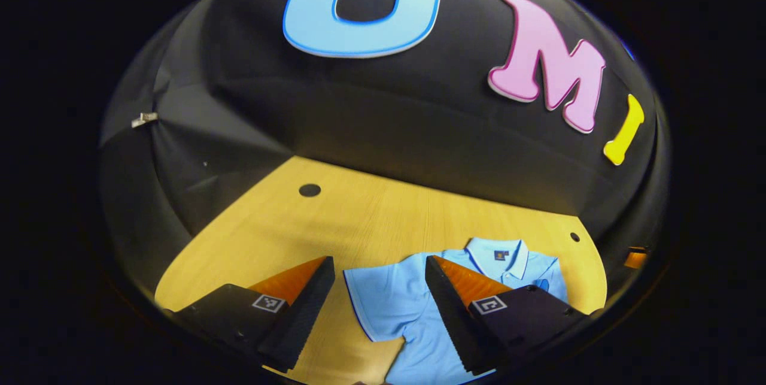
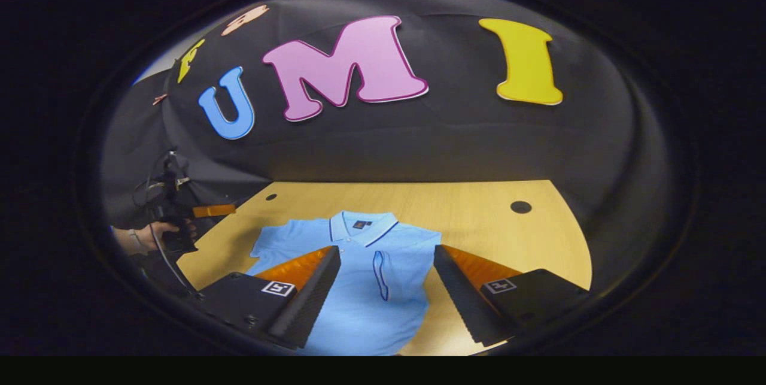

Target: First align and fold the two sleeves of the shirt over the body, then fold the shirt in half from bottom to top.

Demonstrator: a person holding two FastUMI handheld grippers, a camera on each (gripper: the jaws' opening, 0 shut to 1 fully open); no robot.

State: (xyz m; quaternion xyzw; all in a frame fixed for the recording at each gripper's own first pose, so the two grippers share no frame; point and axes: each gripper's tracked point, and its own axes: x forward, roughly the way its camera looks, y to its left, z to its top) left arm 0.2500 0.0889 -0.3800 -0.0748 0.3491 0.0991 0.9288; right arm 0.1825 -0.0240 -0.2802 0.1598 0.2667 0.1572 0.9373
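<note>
A light blue polo shirt (image 1: 389, 307) lies flat on the wooden table (image 1: 359, 217), collar (image 1: 499, 256) toward the back wall. In the right gripper view the shirt (image 2: 359, 295) has one sleeve folded over the body, its dark-trimmed cuff (image 2: 380, 277) on the chest. The other sleeve (image 2: 275, 244) is spread out sideways. My left gripper (image 1: 379, 260) is open above that spread sleeve (image 1: 374, 298), nothing between its fingers. My right gripper (image 2: 388, 248) is open over the chest, holding nothing. The left gripper (image 2: 179, 217), held by a hand (image 2: 140, 235), also shows at the far left.
The black cloth wall (image 1: 389, 127) rises behind the table. Small dark holes (image 1: 310, 190) (image 2: 520, 206) sit in the tabletop near the back. Bare wood (image 2: 508, 235) stretches beside the shirt. A metal clip (image 1: 143, 119) hangs on the cloth at left.
</note>
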